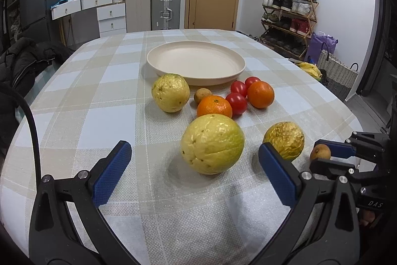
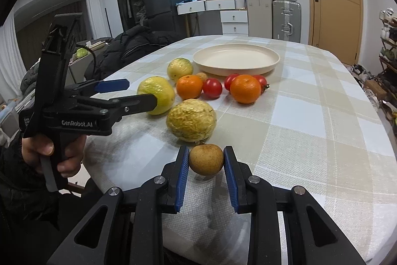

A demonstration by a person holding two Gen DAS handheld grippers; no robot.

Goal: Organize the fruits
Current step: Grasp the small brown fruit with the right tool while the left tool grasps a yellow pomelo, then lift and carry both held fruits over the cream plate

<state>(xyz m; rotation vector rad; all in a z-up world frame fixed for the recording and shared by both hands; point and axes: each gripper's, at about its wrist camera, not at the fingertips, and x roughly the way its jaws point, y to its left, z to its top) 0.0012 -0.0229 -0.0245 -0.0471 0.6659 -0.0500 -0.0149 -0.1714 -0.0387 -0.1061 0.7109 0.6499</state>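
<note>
1. Two grippers over a checked tablecloth (image 1: 104, 101). Right gripper (image 2: 206, 160): both blue pads are pressed against the sides of a small brown longan (image 2: 206, 159), jaws closed on it, the fruit at or just above the cloth.
2. Left gripper (image 1: 194, 160): jaws wide apart, nothing held. A large yellow-green guava (image 1: 212, 143) sits between and slightly ahead of the fingertips, touching neither pad.
3. A wrinkled yellow passion fruit (image 1: 284, 140) lies just beyond the right-hand fingertip of the left gripper; in the right wrist view it sits directly ahead of the gripped longan, nearly touching it.
4. Further ahead of the left jaws: a near orange (image 1: 214, 106), right behind the guava; a second orange (image 1: 260, 94) to the right; three red tomatoes (image 1: 237, 101) clustered between the oranges.
5. A second guava (image 1: 170, 93) sits ahead and left; a second small longan (image 1: 202, 95) sits between it and the near orange.
6. A cream plate (image 1: 196, 62), nothing on it, stands beyond all the fruit, its near rim just behind the second guava and the tomatoes.
7. The person's hand (image 2: 49, 153) grips the left gripper's handle, seen from the right wrist.
</note>
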